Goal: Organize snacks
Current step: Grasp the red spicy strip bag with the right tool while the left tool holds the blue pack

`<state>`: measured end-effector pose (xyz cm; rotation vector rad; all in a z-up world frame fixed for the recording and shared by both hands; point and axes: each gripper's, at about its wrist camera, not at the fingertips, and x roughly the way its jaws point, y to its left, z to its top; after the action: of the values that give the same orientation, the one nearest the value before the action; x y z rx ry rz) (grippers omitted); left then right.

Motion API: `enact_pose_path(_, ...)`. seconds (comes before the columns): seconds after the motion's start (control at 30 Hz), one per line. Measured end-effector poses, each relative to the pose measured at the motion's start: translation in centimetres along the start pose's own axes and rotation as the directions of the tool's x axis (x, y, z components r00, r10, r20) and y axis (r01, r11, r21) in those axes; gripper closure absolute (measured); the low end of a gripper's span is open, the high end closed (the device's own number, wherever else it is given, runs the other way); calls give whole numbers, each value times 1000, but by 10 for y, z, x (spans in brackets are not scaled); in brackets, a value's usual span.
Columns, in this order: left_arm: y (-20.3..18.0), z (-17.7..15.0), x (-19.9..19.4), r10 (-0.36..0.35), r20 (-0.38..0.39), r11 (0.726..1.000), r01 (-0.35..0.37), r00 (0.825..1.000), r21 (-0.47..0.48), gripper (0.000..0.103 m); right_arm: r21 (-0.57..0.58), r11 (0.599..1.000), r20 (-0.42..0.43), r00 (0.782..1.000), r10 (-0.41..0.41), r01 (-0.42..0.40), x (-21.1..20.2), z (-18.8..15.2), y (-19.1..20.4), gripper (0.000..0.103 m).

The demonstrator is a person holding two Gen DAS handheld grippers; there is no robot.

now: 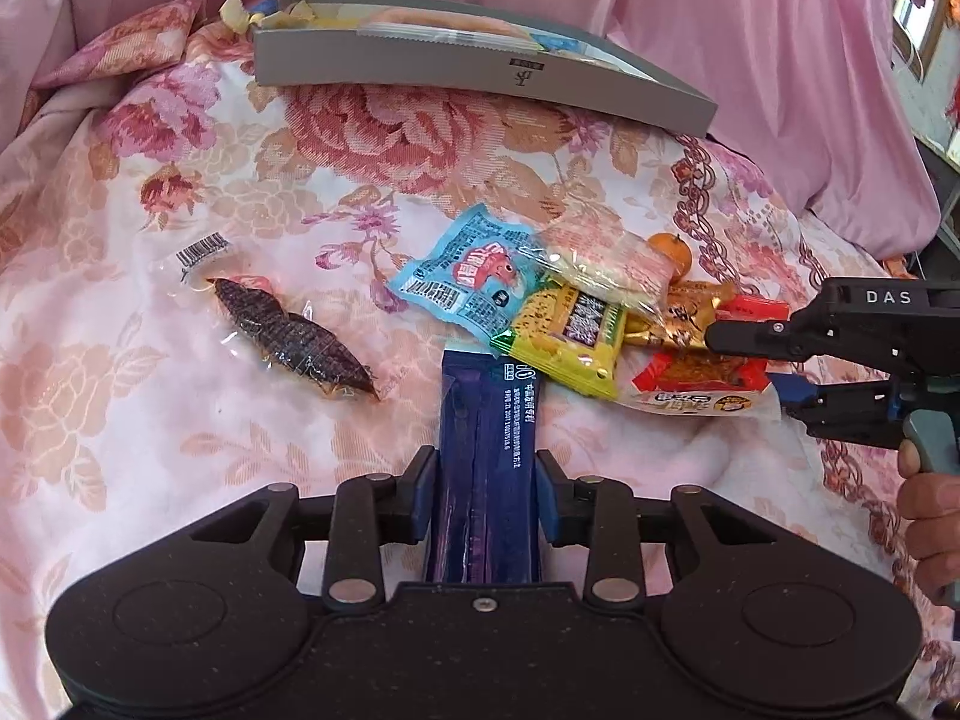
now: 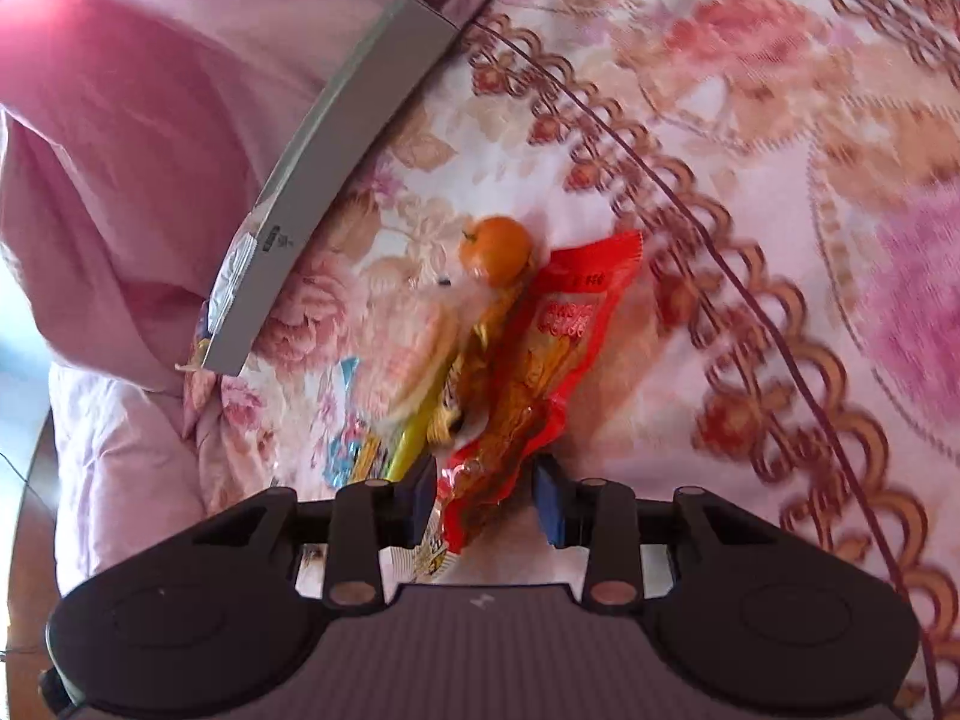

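You are in the middle of sorting: your left claw point(image 1: 486, 495) is pressed closed on the dark blue packet point(image 1: 483, 450), in front of the grey box point(image 1: 480, 69) on the bed. Next, I think, this packet must go to the box. Your right claw point(image 2: 486, 495) stands partly open around the red packet point(image 2: 540, 372), pads not pressing. Both claws point downward.

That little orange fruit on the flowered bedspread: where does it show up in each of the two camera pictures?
Left wrist view: the small orange fruit sits right of centre, at the far edge of the snack pile, partly hidden behind a clear packet.
Right wrist view: it lies just above centre, at the far end of the red packet.
Shared landmark: the grey box, beyond the pile in both.
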<state>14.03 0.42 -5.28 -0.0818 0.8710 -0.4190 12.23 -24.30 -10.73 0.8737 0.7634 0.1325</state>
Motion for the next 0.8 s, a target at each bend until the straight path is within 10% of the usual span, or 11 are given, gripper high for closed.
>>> enact_pose_path(0.8,-3,-6,-14,-15,-24,998,14,1000,-60,72,-179,984,4,1000,16,-15,-29,-27,22,88)
